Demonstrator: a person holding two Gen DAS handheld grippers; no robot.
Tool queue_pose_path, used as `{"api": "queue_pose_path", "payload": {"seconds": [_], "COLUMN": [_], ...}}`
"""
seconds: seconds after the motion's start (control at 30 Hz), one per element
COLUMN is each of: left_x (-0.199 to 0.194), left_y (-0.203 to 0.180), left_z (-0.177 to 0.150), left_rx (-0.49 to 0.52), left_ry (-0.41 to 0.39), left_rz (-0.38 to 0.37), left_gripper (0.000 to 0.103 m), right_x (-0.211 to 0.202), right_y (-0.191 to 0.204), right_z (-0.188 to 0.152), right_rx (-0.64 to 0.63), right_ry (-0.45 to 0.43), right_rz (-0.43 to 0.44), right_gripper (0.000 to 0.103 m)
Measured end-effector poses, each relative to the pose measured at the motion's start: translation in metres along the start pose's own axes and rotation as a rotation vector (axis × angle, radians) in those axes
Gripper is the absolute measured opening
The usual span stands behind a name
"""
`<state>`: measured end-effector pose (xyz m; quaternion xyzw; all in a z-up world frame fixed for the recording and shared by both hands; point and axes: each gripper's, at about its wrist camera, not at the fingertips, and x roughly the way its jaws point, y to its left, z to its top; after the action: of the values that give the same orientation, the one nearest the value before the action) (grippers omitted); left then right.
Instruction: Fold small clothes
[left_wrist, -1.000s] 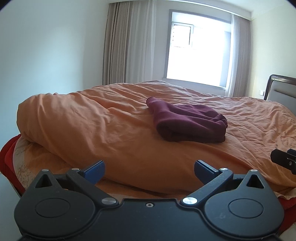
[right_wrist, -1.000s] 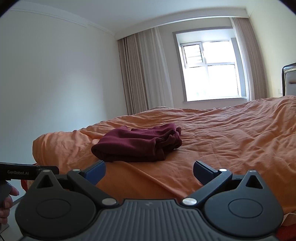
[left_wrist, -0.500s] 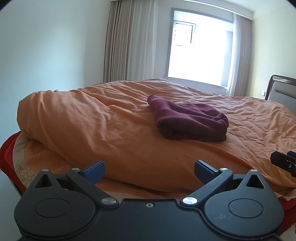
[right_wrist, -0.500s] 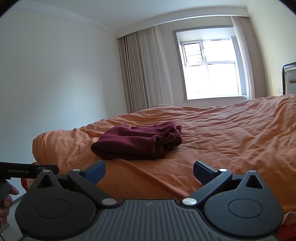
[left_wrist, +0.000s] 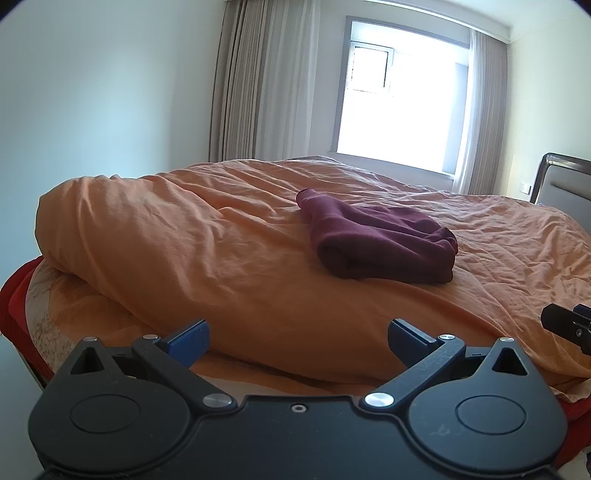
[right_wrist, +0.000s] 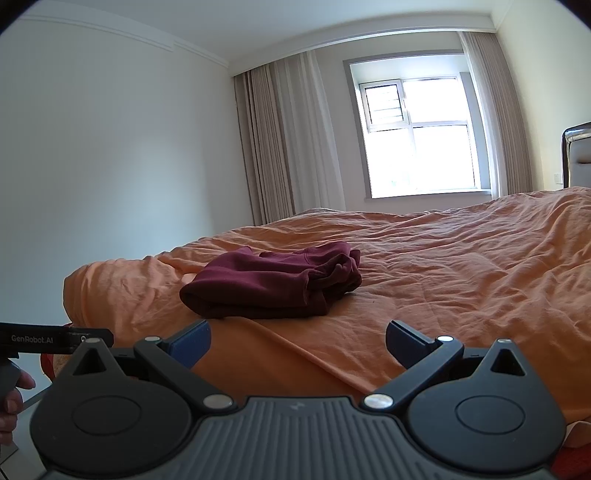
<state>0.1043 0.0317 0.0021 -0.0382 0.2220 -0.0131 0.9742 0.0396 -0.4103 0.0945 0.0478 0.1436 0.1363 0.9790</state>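
Note:
A dark maroon garment (left_wrist: 380, 243) lies folded in a compact bundle on the orange duvet (left_wrist: 221, 251); the right wrist view shows the same garment (right_wrist: 273, 284) left of centre. My left gripper (left_wrist: 298, 338) is open and empty, held off the bed's near edge, well short of the garment. My right gripper (right_wrist: 298, 338) is open and empty too, low over the duvet (right_wrist: 461, 266) with the bundle ahead and slightly left. Part of the right gripper (left_wrist: 567, 325) shows at the left wrist view's right edge.
The left gripper's body (right_wrist: 55, 338) and a hand (right_wrist: 11, 402) show at the far left of the right wrist view. A headboard (left_wrist: 565, 184) stands at the right, curtains (left_wrist: 255, 92) and a bright window (left_wrist: 399, 99) behind the bed. Red bedding (left_wrist: 14, 299) shows at the lower left.
Both views have tilted slightly downward, so the bed and garment sit lower in frame. The garment has not moved, and both grippers have stayed open.

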Motion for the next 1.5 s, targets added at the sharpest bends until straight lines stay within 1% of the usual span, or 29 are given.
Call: {"api": "queue_pose_path", "payload": {"seconds": [0.8,0.97,1.13,1.27,1.5], "left_x": [0.001,0.004,0.012,0.022,0.036], "left_y": [0.000,0.000,-0.003,-0.005,-0.007], "left_z": [-0.004,-0.004,-0.005,-0.006,-0.007], "left_rx": [-0.007,-0.021,-0.021,-0.002,0.010], "left_ry": [0.012,0.030,0.064,0.086,0.115], "left_rz": [0.006,0.000,0.047,0.069,0.048], "left_gripper": [0.102,0.102,0.102,0.102,0.102], "right_x": [0.000,0.001,0.004,0.010,0.024], "right_y": [-0.001,-0.001,0.000,-0.002,-0.005], "right_z": [-0.001,-0.001,-0.002,-0.002,-0.005], "right_rx": [0.005,0.004,0.007,0.011,0.012], "right_ry": [0.003,0.006,0.016,0.031,0.065], "right_rz": [-0.003,-0.003,-0.014,-0.023,-0.023], "right_gripper": [0.103,0.103,0.103,0.103,0.103]}}
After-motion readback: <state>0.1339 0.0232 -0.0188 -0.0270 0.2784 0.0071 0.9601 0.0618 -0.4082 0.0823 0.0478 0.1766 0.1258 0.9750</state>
